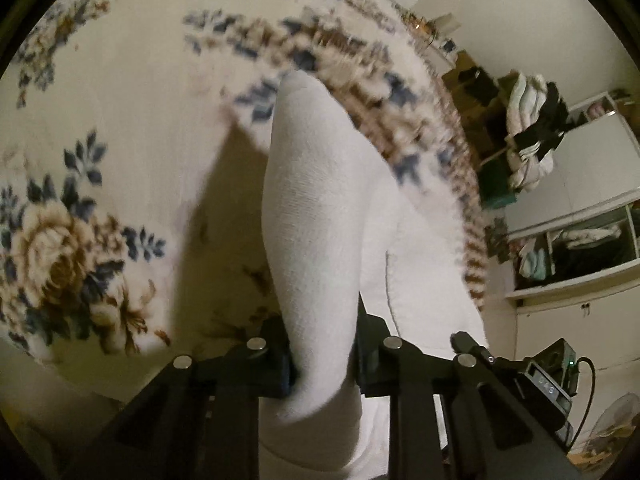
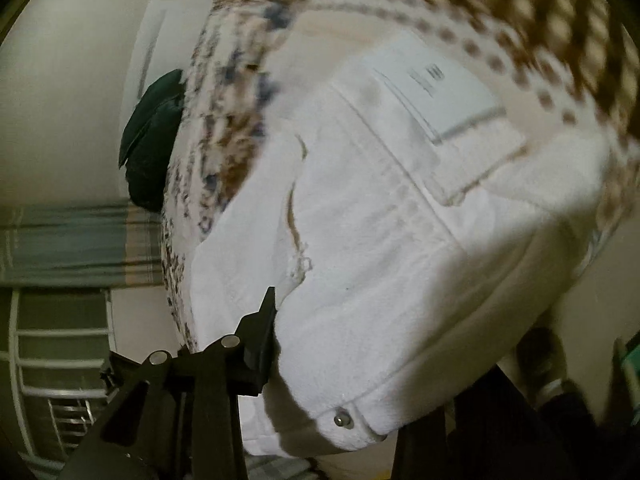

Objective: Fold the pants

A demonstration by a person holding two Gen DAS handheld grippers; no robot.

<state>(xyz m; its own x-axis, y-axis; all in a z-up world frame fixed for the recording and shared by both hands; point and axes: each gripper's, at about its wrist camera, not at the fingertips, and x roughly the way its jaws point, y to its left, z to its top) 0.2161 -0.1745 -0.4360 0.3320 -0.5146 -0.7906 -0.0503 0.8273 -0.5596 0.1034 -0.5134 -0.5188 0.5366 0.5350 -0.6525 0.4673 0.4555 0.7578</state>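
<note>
The left gripper [image 1: 320, 364] had its jaws pinched on a fold of the white pants [image 1: 316, 208], which trailed ahead over the floral rug [image 1: 120, 80]. The right gripper [image 2: 344, 392] clamped the waistband; soft, heavy denim would sag, so edges suited best.

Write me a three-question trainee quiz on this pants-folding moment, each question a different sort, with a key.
1. True or false: the left gripper is shut on a fold of the white pants.
2. What lies under the pants? A bare wooden floor; B floral blanket; C glass table.
3. Fill in: in the right wrist view, beside the right gripper, the waistband shows a metal ____.

Key: 1 true; 2 B; 3 button.
</note>
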